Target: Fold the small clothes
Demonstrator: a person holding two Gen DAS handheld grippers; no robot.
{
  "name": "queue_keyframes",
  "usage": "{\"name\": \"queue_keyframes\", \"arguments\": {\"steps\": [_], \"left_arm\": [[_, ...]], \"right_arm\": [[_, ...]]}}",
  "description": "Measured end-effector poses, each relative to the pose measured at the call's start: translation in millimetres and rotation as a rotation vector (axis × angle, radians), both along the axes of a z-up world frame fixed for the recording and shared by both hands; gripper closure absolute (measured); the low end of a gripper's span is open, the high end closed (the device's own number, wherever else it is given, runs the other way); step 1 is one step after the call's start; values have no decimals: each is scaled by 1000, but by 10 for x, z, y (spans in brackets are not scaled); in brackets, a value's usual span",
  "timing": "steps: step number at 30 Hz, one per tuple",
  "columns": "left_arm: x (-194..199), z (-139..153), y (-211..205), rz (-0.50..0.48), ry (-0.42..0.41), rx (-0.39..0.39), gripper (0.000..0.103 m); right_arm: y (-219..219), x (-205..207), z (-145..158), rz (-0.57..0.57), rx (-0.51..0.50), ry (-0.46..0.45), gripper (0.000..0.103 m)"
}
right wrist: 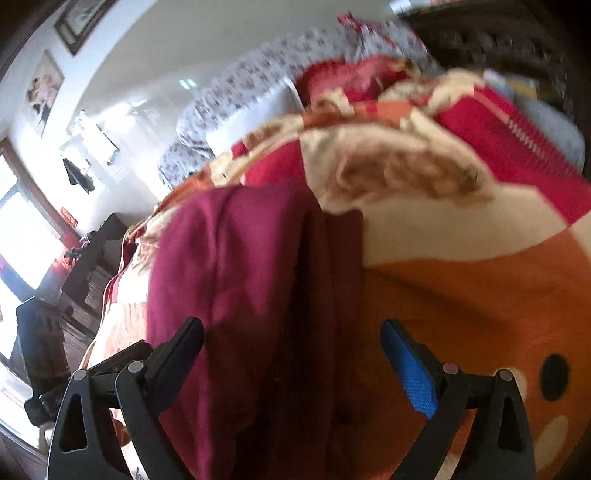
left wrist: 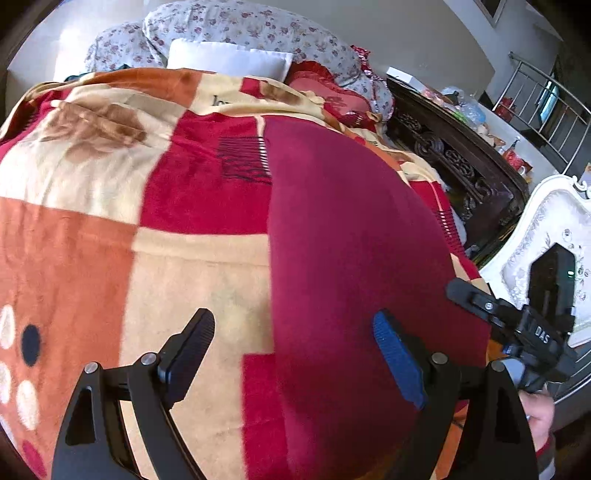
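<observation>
A dark maroon garment (left wrist: 347, 236) lies flat on a patterned red, cream and orange blanket (left wrist: 92, 236) on a bed. My left gripper (left wrist: 295, 354) is open above the garment's near left edge, holding nothing. The right gripper shows at the right of the left wrist view (left wrist: 517, 317), beside the garment's right edge. In the right wrist view the garment (right wrist: 240, 280) lies in folds, with a darker ribbed part in the middle. My right gripper (right wrist: 291, 362) is open just above it, holding nothing. This view is blurred.
Floral pillows (left wrist: 236, 29), a white pillow (left wrist: 229, 59) and a red cushion (left wrist: 332, 96) lie at the head of the bed. A dark carved cabinet (left wrist: 454, 155) and a white ornate chair (left wrist: 546, 236) stand to the right of the bed.
</observation>
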State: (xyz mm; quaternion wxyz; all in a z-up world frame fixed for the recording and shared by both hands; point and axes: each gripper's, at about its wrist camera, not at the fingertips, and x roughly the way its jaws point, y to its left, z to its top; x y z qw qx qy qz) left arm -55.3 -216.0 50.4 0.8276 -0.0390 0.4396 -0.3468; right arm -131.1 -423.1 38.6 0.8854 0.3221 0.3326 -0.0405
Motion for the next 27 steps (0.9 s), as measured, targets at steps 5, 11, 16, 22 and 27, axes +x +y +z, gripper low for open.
{"name": "queue_keyframes", "arguments": {"steps": [5,11,16,22,27], "left_arm": [[71,-110,-159,2,10,-13,10],[57,-115,-216,-22,-6,-6,21],[-111,70,-238,-58,-55,13,47],[-313,296,42,-54,-57,13,53],[-614,477,485,-46,-92,37,53]], "right_arm": [[-45,208,-203,44,101,2,5],[52,227,-143,63,57,-17,34],[227,127,92,53,-62,-21,49],[518,-84,411,78,-92,-63,51],[884,-228,471,143,-53,-55,51]]}}
